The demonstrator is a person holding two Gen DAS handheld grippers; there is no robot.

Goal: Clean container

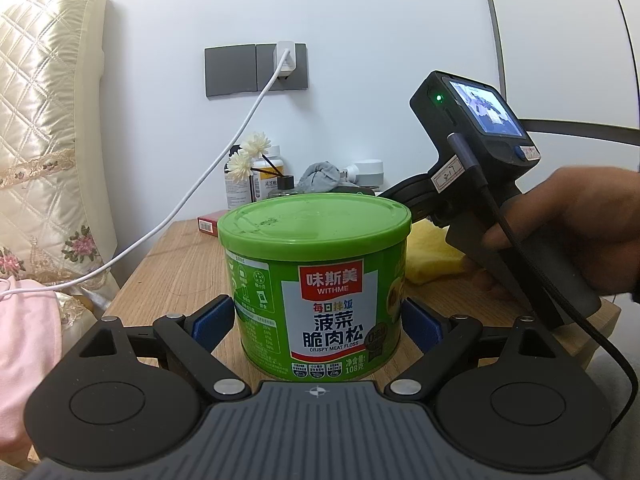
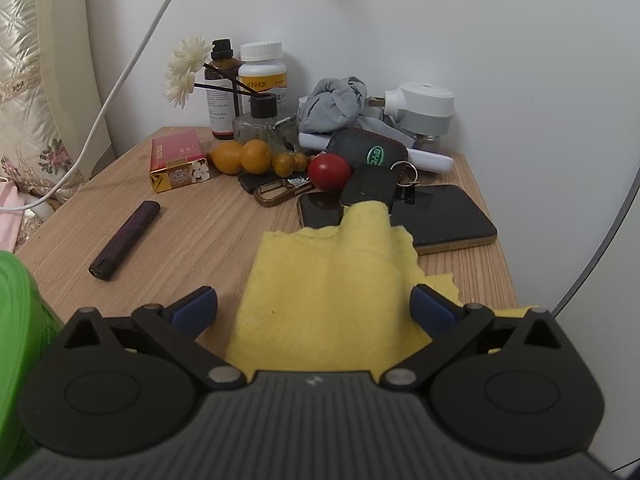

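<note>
A green can (image 1: 320,280) with a green plastic lid and a "crispy meat floss" label stands upright on the wooden bedside table (image 1: 180,264). My left gripper (image 1: 318,316) is shut on it, one blue pad against each side of its lower wall. In the right wrist view the can (image 2: 16,312) shows only as a green edge at far left. A yellow cloth (image 2: 328,280) lies rumpled on the table, partly over a phone. My right gripper (image 2: 314,304) stands wide open over the cloth, its pads clear of it. The same cloth (image 1: 432,256) peeks out to the right of the can.
The table's back holds a cigarette pack (image 2: 178,164), a dark lighter (image 2: 124,242), small orange gourds (image 2: 244,158), a red ball (image 2: 329,172), keys, two phones (image 2: 440,216), bottles, a grey rag and a reed diffuser. A white cable (image 1: 200,188) hangs from the wall socket. A hand (image 1: 560,232) holds the right gripper.
</note>
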